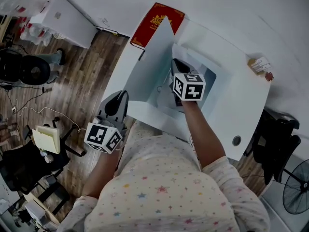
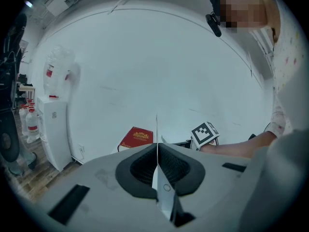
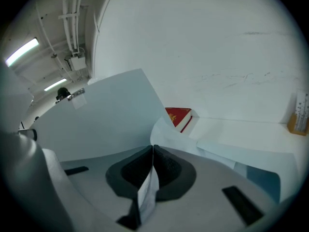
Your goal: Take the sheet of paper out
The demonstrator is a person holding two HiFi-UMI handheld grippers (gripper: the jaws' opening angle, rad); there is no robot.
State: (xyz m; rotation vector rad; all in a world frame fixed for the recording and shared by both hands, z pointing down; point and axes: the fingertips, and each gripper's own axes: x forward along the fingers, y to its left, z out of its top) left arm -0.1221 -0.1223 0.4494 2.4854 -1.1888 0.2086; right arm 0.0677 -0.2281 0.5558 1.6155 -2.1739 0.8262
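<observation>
A pale folder (image 1: 212, 81) lies open on the white table (image 1: 241, 115). Its left cover (image 1: 152, 64) stands lifted, and my left gripper (image 1: 123, 94) is shut on that cover's lower left edge. In the left gripper view the cover (image 2: 157, 129) shows edge-on between the closed pads of the left gripper (image 2: 157, 146). My right gripper (image 1: 175, 64) reaches into the folder and is shut on a white sheet of paper (image 3: 171, 139). A strip of the sheet runs back between the pads of the right gripper (image 3: 152, 151). The raised cover (image 3: 106, 115) stands to its left.
A red book (image 1: 158, 23) lies at the table's far edge behind the folder. A small labelled bottle (image 1: 260, 65) sits at the far right. A round cable hole (image 1: 236, 140) is near the front right edge. Chairs (image 1: 29, 69) and a white cabinet (image 1: 67, 21) stand on the floor at left.
</observation>
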